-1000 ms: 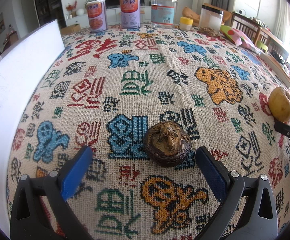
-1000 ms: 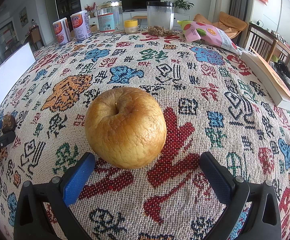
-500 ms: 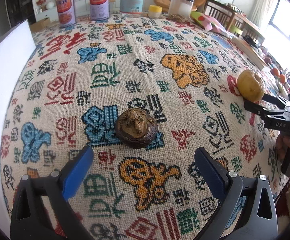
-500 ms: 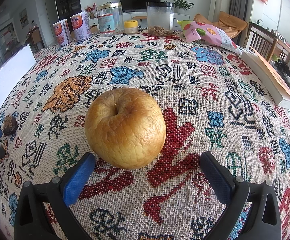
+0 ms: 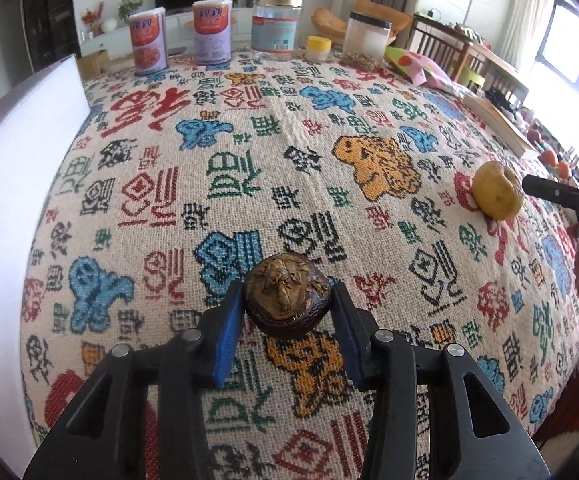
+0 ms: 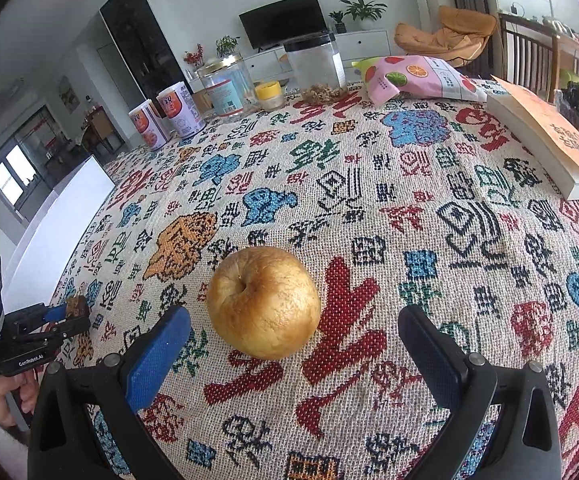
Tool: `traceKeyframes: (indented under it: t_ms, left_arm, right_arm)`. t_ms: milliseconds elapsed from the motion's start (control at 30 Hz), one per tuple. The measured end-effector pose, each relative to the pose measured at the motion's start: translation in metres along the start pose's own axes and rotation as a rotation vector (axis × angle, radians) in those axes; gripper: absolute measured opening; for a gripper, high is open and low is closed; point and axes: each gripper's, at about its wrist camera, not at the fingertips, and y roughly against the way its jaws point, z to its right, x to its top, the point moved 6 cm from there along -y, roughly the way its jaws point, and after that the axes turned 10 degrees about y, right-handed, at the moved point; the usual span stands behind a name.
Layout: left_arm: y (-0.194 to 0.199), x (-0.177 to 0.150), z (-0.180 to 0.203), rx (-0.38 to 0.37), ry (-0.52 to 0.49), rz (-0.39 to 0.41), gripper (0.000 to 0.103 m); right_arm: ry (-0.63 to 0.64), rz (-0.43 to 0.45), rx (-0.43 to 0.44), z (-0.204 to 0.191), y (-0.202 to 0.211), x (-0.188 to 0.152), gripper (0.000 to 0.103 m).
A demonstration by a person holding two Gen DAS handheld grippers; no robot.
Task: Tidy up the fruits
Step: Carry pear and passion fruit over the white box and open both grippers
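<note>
The left hand-held gripper has just been closing, and now its two blue pads pinch a dark brown, wrinkled fruit from both sides. It looks like a dried mangosteen, but I cannot say this for sure. In the left wrist view it seems slightly above the patterned cloth that covers the bench, though the view does not make this clear.

The right hand-held gripper is spread wide. A yellow wrinkled apple lies on the cloth just in front of it, between the lines of the two fingers, and the pads do not touch it.

Taking the apple as landmark: the brown fruit is well apart to its left, near the white board. Far behind the apple stand two cans, two clear jars and a pink snack bag. A book lies behind it to the right.
</note>
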Motion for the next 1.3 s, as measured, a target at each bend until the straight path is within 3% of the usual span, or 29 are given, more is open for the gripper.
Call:
traceKeyframes:
  t_ms: [67,133,200,300,367,467,533,667,800,967,1067,1133,1200,1267,1300]
  left_arm:
    - [0.012,0.003,-0.005,-0.019,0.044,0.007,0.044]
    - [0.030,0.005,-0.008,-0.040,0.074,0.021,0.044]
    - [0.055,0.007,-0.015,-0.077,0.112,0.027,0.044]
    - [0.105,0.020,-0.034,-0.144,0.173,0.059,0.044]
    - [0.143,0.036,-0.059,-0.148,0.208,0.110,0.044]
    - [0.186,0.064,-0.116,-0.069,0.277,0.186,0.045]
    - [0.196,0.079,-0.161,0.038,0.321,0.215,0.045]
    - [0.180,0.092,-0.252,0.245,0.414,0.195,0.045]
    - [0.148,0.077,-0.321,0.339,0.530,0.126,0.045]
    - [0.130,0.028,-0.362,0.353,0.602,0.020,0.045]
    - [0.126,0.016,-0.371,0.316,0.646,-0.034,0.045]
    - [0.125,0.015,-0.371,0.345,0.617,-0.047,0.048]
    - [0.125,0.017,-0.365,0.336,0.601,-0.045,0.062]
    - [0.135,0.020,-0.357,0.337,0.561,0.008,0.078]
    - [0.144,0.020,-0.351,0.359,0.529,0.044,0.081]
  right_arm:
    - [0.053,-0.075,0.010,-0.016,-0.012,0.010,0.103]
    - [0.130,-0.147,-0.044,-0.029,-0.027,0.015,0.101]
    - [0.205,-0.247,-0.126,-0.035,-0.044,0.013,0.068]
    - [0.230,-0.266,-0.174,-0.047,-0.042,0.019,0.067]
    - [0.223,-0.227,-0.109,-0.071,-0.031,0.032,0.067]
    - [0.238,-0.145,0.046,-0.141,-0.016,0.073,0.067]
    - [0.273,-0.101,0.163,-0.206,-0.012,0.105,0.067]
    - [0.365,-0.073,0.388,-0.349,-0.022,0.153,0.067]
    - [0.480,-0.112,0.455,-0.470,-0.066,0.172,0.067]
    - [0.678,-0.210,0.374,-0.558,-0.132,0.149,0.067]
    - [0.775,-0.254,0.268,-0.578,-0.171,0.135,0.067]
    - [0.792,-0.283,0.224,-0.585,-0.193,0.129,0.067]
    - [0.772,-0.323,0.205,-0.585,-0.209,0.123,0.068]
    - [0.733,-0.340,0.228,-0.580,-0.213,0.119,0.070]
    - [0.722,-0.303,0.235,-0.578,-0.207,0.122,0.079]
